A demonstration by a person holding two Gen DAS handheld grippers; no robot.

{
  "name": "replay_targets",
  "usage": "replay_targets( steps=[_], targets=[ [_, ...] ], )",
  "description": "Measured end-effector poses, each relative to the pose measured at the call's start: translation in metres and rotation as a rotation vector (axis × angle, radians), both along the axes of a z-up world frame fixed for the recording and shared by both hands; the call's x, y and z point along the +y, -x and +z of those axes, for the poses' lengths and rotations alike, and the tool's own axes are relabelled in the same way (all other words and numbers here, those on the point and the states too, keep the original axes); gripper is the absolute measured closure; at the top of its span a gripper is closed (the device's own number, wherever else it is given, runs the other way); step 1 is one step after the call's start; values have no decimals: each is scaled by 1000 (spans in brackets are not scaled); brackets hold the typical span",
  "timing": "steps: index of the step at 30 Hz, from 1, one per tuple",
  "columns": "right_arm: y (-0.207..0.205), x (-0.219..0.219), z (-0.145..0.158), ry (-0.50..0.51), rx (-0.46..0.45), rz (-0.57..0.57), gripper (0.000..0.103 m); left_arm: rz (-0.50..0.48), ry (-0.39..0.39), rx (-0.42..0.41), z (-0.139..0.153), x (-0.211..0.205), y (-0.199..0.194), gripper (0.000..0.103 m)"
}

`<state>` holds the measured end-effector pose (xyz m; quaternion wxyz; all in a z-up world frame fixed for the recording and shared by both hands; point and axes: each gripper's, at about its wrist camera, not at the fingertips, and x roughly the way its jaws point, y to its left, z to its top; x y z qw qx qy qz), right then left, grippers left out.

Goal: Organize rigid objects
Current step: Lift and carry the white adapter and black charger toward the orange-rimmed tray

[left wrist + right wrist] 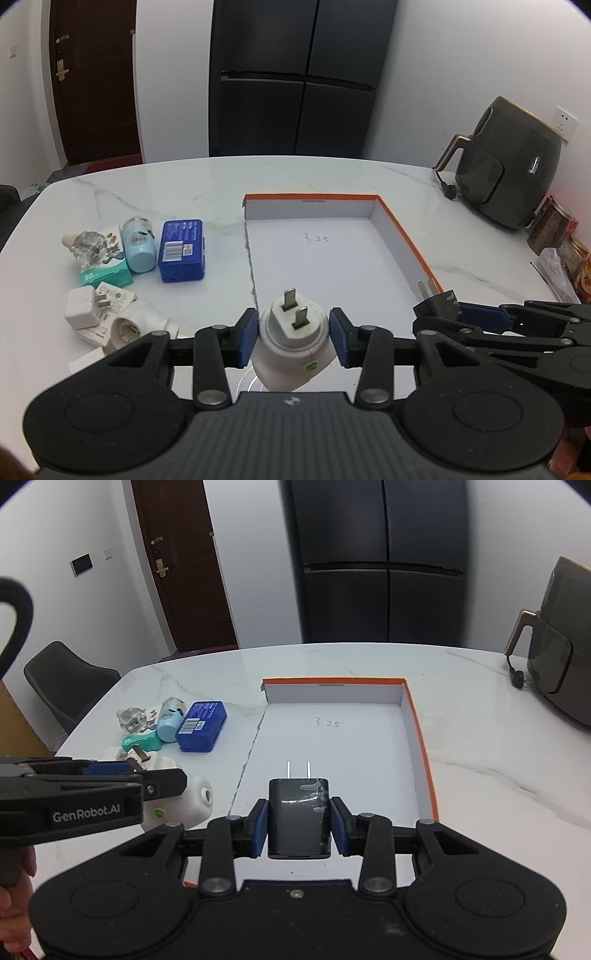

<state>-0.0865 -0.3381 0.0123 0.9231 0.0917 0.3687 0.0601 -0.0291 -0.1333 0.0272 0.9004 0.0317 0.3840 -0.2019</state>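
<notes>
left wrist view: the left gripper (293, 338) is clamped on a white plug adapter (291, 345) between its fingers, over the orange-rimmed tray (406, 236) ahead. right wrist view: the right gripper (299, 825) grips a black charger (298, 818), prongs pointing forward over the tray.

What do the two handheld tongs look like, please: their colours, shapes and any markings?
Both are matte black plastic. The left tongs and the right tongs each have two blue pads on hinged black link arms with silver rivets, two round discs at the base, and a ribbed grey centre plate with a small logo. The side of the left one reads "GenRobot.AI" in white. A black looped strap hangs at the upper left of the right wrist view.
</notes>
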Motion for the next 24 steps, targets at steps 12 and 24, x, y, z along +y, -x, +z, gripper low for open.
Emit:
replay_targets(
  steps=[12,24],
  targets=[
    [0,-15,2,-7,-2,-32,59,-16,7,-7,3,-16,-2,61],
    [-6,-21,7,-8,-12,-43,59,-18,6,-23,10,-25,-8,61]
  ],
)
